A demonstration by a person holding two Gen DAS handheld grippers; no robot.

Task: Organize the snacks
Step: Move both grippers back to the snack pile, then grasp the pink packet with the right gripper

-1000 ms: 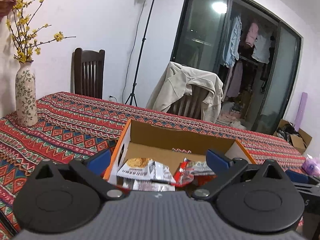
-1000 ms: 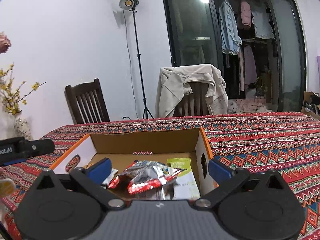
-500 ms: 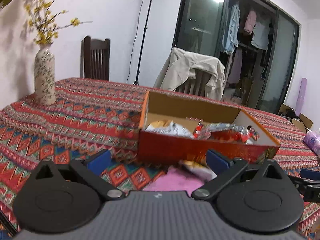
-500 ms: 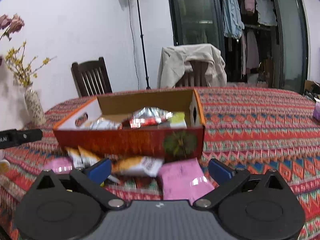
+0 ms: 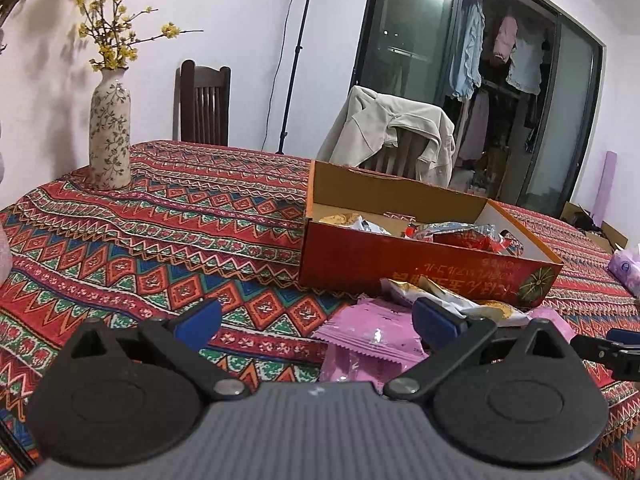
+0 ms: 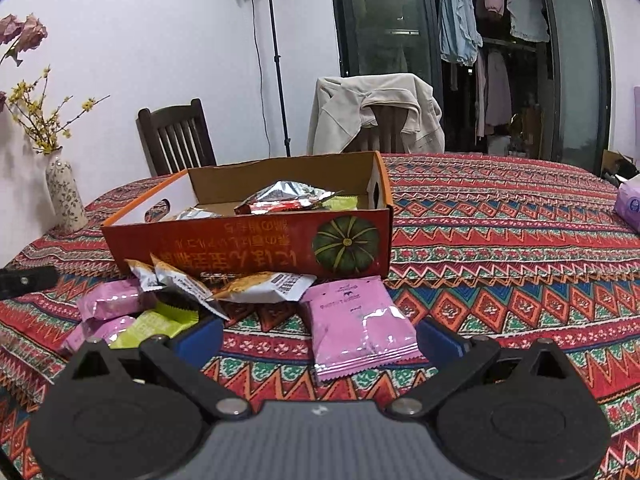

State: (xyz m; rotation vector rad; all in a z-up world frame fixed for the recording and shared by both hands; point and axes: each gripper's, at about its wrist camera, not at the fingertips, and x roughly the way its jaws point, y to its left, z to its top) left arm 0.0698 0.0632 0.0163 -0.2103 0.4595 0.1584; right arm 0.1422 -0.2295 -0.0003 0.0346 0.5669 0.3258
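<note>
An open orange cardboard box [image 6: 248, 252] with a pumpkin picture stands on the patterned tablecloth and holds several snack packets [image 6: 288, 196]. Loose packets lie in front of it: a pink one [image 6: 356, 324], white-and-orange ones [image 6: 264, 286], more pink ones [image 6: 110, 304] and a green one [image 6: 160, 320]. My right gripper [image 6: 320, 338] is open, low over the cloth, with the pink packet between its fingers but not touched. My left gripper [image 5: 316, 322] is open to the left of the box [image 5: 400, 264], beside a pink packet [image 5: 372, 338]. Both hold nothing.
A flowered vase [image 5: 109, 128] with yellow branches stands at the table's far left. Two chairs, one draped with a beige jacket [image 6: 372, 116], and a light stand [image 6: 276, 60] are behind the table. A purple tissue pack [image 6: 628, 204] lies at the right edge.
Both grippers have pulled back from above the box and dropped low toward the table's near side. The loose packets in front of the box have come into view.
</note>
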